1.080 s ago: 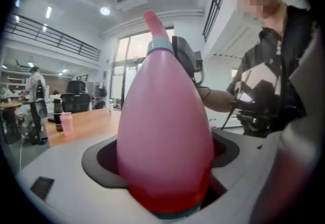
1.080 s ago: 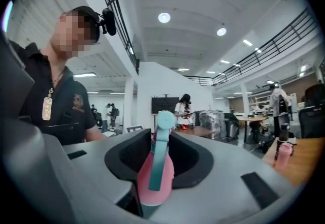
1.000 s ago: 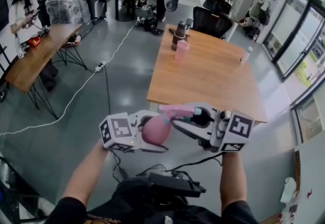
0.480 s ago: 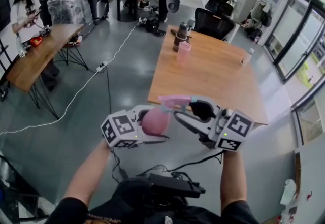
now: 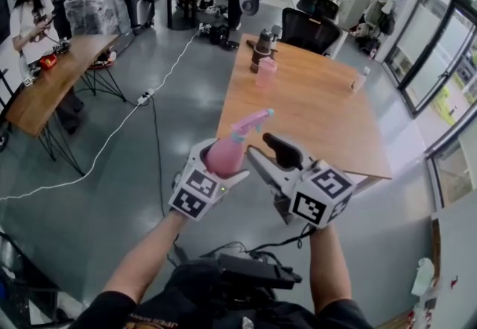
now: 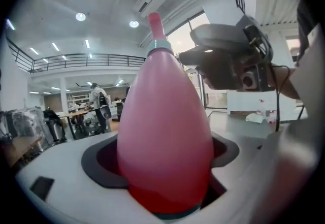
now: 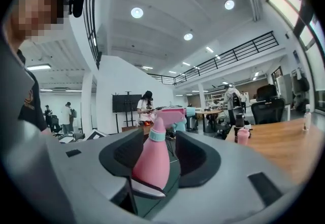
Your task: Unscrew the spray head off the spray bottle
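The right tongs (image 5: 270,157) have just opened and let go of the spray head (image 5: 252,122), and stand now just beside it; the left tongs (image 5: 218,165) keep gripping the pink spray bottle (image 5: 226,152), tilted in the air; the head is still on, so another turn seems needed.

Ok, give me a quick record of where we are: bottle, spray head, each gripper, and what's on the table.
spray bottle: pink, held in the air in front of the wooden table, tilted
spray head: on the bottle's neck; how loose it is, cannot tell
left gripper: shut on the spray bottle's body
right gripper: jaws have just been opening; apart, no pad on the spray head, aimed at the bottle
table's far end: pink cup beside a dark container
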